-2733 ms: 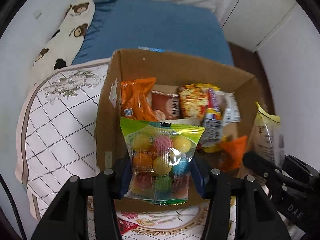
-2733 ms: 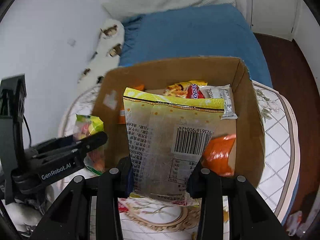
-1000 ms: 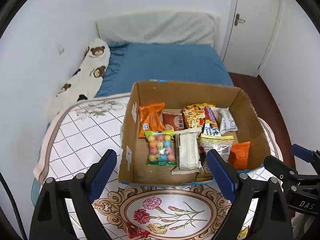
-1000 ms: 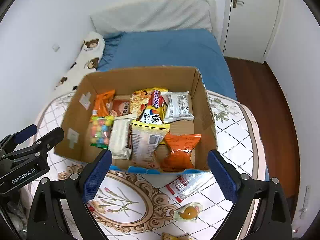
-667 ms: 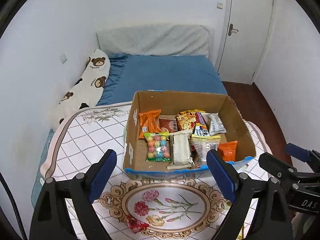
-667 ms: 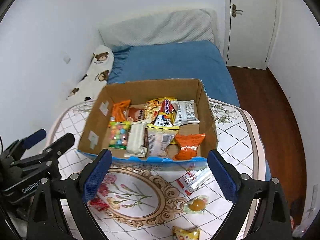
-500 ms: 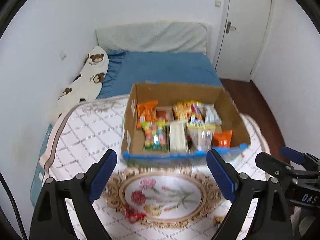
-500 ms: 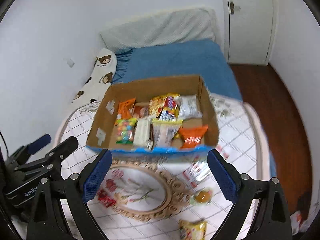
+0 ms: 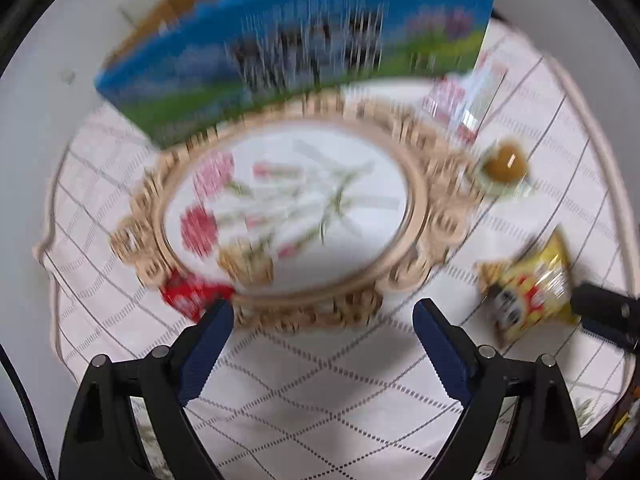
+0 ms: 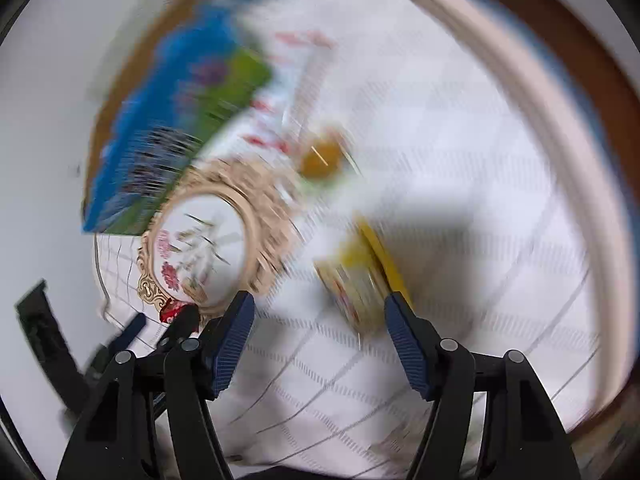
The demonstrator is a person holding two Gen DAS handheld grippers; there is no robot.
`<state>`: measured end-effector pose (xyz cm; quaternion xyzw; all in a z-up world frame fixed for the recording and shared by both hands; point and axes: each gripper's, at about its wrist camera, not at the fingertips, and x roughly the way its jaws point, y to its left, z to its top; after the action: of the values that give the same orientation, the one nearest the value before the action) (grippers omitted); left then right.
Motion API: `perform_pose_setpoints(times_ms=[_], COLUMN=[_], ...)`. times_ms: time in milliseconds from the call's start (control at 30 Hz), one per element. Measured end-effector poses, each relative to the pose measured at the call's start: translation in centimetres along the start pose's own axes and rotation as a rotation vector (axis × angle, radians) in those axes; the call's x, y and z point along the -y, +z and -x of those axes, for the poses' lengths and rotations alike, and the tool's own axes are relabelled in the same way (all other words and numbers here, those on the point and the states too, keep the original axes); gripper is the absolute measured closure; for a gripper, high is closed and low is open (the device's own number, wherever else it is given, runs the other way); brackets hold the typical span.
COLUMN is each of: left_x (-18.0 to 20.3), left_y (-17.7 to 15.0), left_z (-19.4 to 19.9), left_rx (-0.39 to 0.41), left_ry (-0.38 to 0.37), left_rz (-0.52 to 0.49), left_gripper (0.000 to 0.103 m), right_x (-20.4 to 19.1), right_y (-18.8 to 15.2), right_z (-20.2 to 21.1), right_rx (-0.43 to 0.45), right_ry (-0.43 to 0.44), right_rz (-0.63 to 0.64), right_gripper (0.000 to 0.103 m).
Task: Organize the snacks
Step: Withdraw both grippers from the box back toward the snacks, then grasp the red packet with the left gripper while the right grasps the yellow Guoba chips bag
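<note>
Blue-padded left gripper (image 9: 323,316): fingers stood wide apart with nothing between them, held low over the tablecloth (image 9: 320,380).
Left view, red packet (image 9: 192,294): lay on the cloth at about 10 o'clock from the left gripper, just beyond the tip of its left finger (image 9: 208,336) and outside the gap; touching or not could not be told through the blur.
Left view, yellow snack bag (image 9: 528,286): sat at about 2 o'clock, well outside the right finger (image 9: 436,344), with the dark tip of the other tool at its far edge.
Right gripper (image 10: 319,312): fingers also spread wide, gripping nothing.
Right view, yellow snack bag (image 10: 360,276): lay at 12 to 1 o'clock just ahead of the fingertips, nearer the right finger (image 10: 404,336), its near end about level with that tip; not clamped.
Right view, red packet (image 10: 172,312): showed at 9 o'clock, beside the left gripper's dark fingers (image 10: 184,320).
Round orange sweet in clear wrap (image 9: 504,164): rested on the cloth at 1 o'clock in the left view, apart from both tools.
Red-and-white packet (image 9: 464,104): lay at the box's right corner, next to the sweet.
Cardboard box (image 9: 296,52): stood at 12 o'clock, its blue-and-green printed side facing the cameras; contents out of sight.
Floral medallion (image 9: 288,208): centre of the cloth, between box and left gripper.
Sharpness: both views heavily smeared, the right one most.
</note>
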<state>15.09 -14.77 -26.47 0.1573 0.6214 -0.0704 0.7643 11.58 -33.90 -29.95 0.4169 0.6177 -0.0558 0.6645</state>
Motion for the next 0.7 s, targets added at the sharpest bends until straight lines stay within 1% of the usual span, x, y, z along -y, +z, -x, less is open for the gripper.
perform_pose_setpoints(times_ms=[67,167,267,400,500,600,633,700], left_x=[-0.5,-1.8,-3.6,-6.1,-7.9,-9.7,-10.3,-11.5], left_y=[-0.7,-1.3,-1.7,-2.1,-2.3,-2.8,-3.0,-3.4], left_z=[-1.2,-2.1,-2.7,-2.9,-3.1,-3.2,-3.4,-3.6], left_rx=[-0.035,-0.067,-0.093,-0.106,-0.113,-0.119,-0.122,-0.13], left_ry=[0.01,0.012,0.013,0.003,-0.017,-0.045,-0.05,-0.063], left_rz=[0.014,0.045,0.093,0.17,0.23,0.292,0.309,0.344], left_gripper=[0.011,0.011,0.011,0.011,0.011,0.011,0.011,0.011], right_x=[1.7,2.0,1.2,0.3,-0.3,-1.5,-2.5,-4.8], right_y=[-1.2,-2.2,-1.4,0.9,3.1,4.5,4.9,5.3], right_z=[-1.9,-4.2,-5.7,-5.9,-5.8,-6.7,-7.2,-8.5], right_rx=[-0.042,-0.064,-0.05,0.004,0.027,0.013,0.01,-0.024], right_ry=[0.048,0.068,0.041,-0.026,-0.091,-0.133,-0.127,-0.161], right_rz=[-0.075,-0.094,-0.083,-0.062,-0.026,0.028,0.073,0.185], right_gripper=[0.033,0.033,0.034,0.035,0.035,0.035,0.035,0.035])
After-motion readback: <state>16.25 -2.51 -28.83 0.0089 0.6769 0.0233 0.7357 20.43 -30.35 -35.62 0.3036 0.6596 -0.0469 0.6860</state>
